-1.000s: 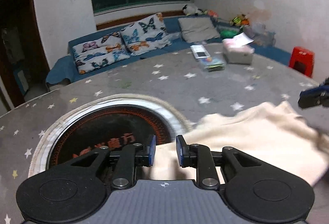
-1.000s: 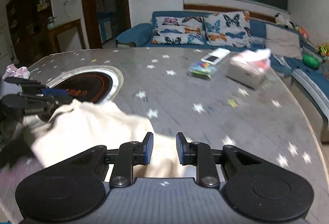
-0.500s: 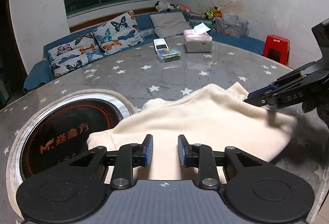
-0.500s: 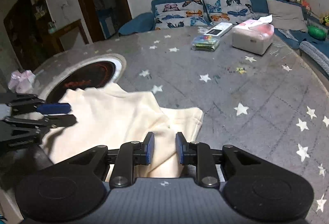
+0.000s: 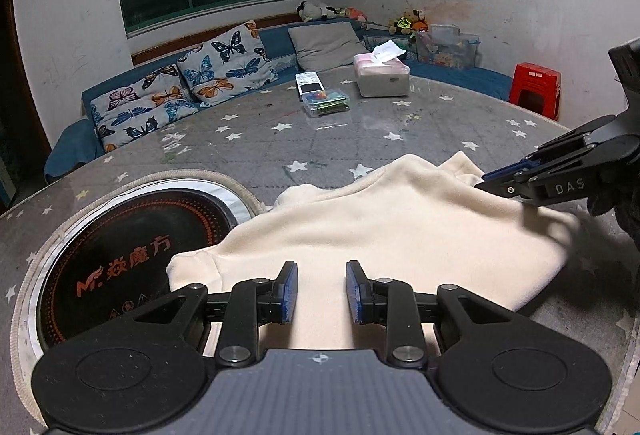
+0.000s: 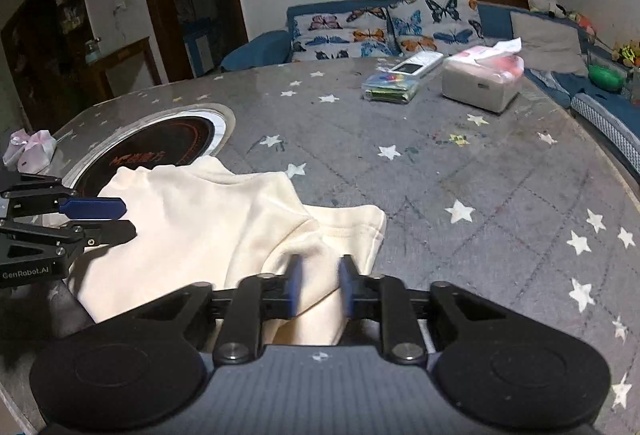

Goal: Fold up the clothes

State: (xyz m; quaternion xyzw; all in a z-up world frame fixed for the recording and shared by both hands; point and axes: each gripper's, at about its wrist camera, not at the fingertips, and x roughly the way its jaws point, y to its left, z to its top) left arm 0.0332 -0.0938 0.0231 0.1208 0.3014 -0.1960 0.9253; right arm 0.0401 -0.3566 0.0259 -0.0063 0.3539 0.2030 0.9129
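Two claws work on one cream garment (image 5: 384, 235), which lies on the grey surface (image 5: 280, 139) with white stars. In the left wrist view the long axis of the garment runs from lower left to upper right. One end partly covers the rim of the round black cooker plate (image 5: 120, 259) set into the surface. The other end, folded into a narrow part, points toward the far right edge.

The left claw (image 5: 318, 291) hovers over the near edge of the garment. Its blue pads stand apart with cloth visible below the gap, and they do not press on it, so this claw is released.

The right claw (image 6: 318, 287) has a raised fold of the garment between its blue pads. Its jaws have just been closing on this fold. The pads are blurred, but the cloth bunches up between them, so I read it as clenched on the garment.

On the cooker plate there is orange writing: "MF" and some Chinese characters. On the side of the right claw, seen from the left wrist, "DAS" is written in white. On the side of the left claw, seen from the right wrist, I can read "GenRobot.AI".

Farther on the surface stand a tissue box (image 6: 482, 85), a clear plastic case (image 6: 390, 87) and a white remote control (image 6: 416, 64). Behind is a blue sofa (image 5: 452, 75) with butterfly cushions (image 5: 224, 63).
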